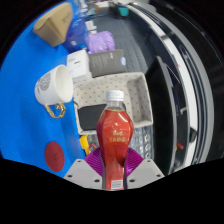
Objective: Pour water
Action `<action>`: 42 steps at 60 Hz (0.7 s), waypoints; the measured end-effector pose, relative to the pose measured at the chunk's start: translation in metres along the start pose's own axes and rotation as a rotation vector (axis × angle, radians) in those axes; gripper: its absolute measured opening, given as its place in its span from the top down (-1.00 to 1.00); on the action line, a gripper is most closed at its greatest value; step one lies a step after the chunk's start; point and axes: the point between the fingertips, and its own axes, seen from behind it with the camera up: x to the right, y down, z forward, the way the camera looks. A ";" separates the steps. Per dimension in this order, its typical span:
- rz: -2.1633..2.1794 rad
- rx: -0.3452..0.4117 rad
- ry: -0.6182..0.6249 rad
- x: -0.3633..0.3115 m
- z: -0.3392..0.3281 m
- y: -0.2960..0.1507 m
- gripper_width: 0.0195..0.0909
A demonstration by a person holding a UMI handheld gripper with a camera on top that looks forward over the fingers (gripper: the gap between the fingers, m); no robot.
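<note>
my fingers (113, 160) are clenched on the bottle (116, 135), purple pads against its lower body, so it stands upright and its white cap is on; nothing can spill on the way. the white cup (54, 88) sits on the blue bench (25, 130) at ten o'clock from the bottle, well apart, mouth up to take water. a grey basket (125, 95) lies beyond.

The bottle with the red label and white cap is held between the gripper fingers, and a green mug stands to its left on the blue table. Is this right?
Not quite. In the gripper view the mug is white, not green. The rest holds: the bottle, red-labelled with a white cap, is held in the gripper, and the mug stands left of it on the blue table.
</note>
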 end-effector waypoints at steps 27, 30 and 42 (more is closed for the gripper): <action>-0.779 0.116 0.097 0.005 0.028 -0.067 0.88; -0.787 0.115 0.086 0.003 0.029 -0.067 0.88; -0.777 0.106 0.095 0.003 0.027 -0.064 0.88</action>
